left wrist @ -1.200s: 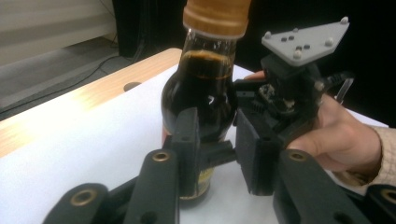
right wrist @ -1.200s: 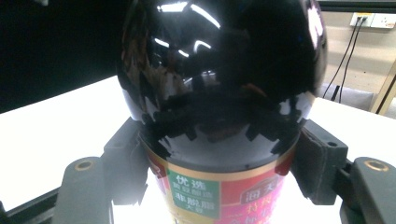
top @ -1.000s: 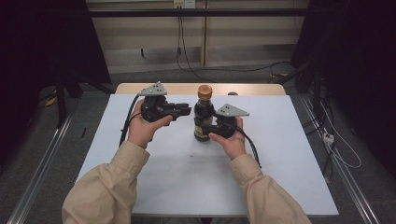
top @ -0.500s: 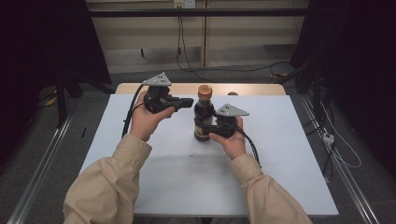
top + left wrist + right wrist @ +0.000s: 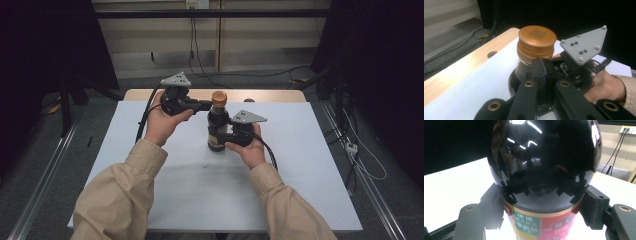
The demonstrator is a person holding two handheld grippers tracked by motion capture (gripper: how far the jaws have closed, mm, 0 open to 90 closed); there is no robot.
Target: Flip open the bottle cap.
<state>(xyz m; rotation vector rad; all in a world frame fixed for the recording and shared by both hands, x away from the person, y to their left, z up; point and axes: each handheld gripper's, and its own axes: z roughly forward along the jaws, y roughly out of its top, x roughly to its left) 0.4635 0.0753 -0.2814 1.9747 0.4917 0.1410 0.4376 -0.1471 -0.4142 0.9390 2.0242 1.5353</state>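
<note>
Upright near the middle of the white table point(image 5: 150, 165), the dark glass bottle point(image 5: 218, 131) keeps its copper-coloured cap point(image 5: 536, 41) on. Right gripper point(image 5: 227, 137) clamps its body; left gripper point(image 5: 207, 105), clenched, nears the cap—unscrewing remains.

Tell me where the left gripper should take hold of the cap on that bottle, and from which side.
Grip the cap across its ribbed side wall, coming in level from the bottle's left. The bottle stands upright, the right gripper clamps its body low down, and the left gripper, apparently shut, sits just below cap height.
</note>
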